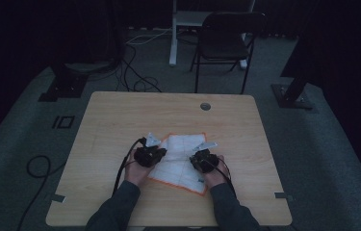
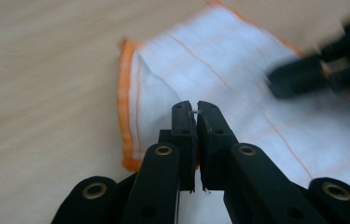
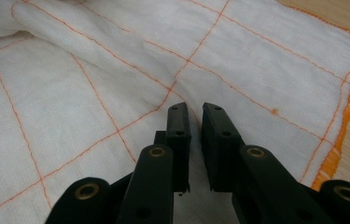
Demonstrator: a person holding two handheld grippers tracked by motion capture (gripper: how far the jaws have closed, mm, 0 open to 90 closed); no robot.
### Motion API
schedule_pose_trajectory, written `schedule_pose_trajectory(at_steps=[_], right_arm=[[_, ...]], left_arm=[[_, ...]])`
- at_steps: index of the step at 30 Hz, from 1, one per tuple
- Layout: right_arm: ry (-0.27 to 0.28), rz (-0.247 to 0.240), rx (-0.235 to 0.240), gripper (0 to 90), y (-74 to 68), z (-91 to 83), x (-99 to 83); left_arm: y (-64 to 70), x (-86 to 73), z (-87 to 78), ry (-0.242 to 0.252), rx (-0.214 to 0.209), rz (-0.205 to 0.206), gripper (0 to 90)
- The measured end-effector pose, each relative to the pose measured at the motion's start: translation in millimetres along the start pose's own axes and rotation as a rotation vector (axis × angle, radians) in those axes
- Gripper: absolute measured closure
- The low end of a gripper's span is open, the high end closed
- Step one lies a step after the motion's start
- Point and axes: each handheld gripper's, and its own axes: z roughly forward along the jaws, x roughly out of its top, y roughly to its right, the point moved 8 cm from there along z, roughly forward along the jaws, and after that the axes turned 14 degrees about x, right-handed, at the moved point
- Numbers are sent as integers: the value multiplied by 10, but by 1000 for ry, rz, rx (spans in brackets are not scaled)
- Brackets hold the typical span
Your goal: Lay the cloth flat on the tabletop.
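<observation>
White cloth with thin orange grid lines and an orange stitched border (image 1: 177,161) lies spread near my edge of the pale wooden table (image 1: 120,120), and I judge I am at the gathering stage of a fold. My left gripper (image 2: 196,108) has its jaws pressed together with a wisp of white fibre between the tips, though I cannot tell whether they truly hold fabric; it sits over the cloth's left border. My right gripper (image 3: 196,112) rests on a raised ridge in the weave, jaws nearly closed, a narrow gap showing (whether it pinches the ridge is unclear). Next, both need a sure bite before lifting together. A black folding chair (image 1: 226,41) and loose floor cables (image 1: 137,79) stand well beyond the table, so nothing obstructs me.
</observation>
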Motion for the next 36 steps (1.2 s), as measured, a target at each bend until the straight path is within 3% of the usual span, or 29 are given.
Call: schedule_pose_trajectory(at_steps=[5,11,12,16,23,26,31,36], right_arm=[[-1,-1,-1,809,1,-1,-1],[0,-1,-1,808,3,-1,0],[0,-1,-1,808,2,0,0],[0,-1,-3,807,1,0,0],[1,1,-2,807,1,-1,-2],[3,1,-3,806,1,0,-2],[4,1,-3,806,1,0,-2],[4,2,-2,806,2,0,-3]], left_arm=[[185,-106,40,-25,-46,31,819],[234,-113,-8,-24,-73,52,769],[286,-107,-56,-13,-97,62,769],[316,-87,-99,2,-99,69,744],[192,60,-195,60,-60,39,710],[57,123,-208,72,-35,-6,700],[-158,161,-182,58,11,-60,708],[-207,126,-112,35,10,-75,683]])
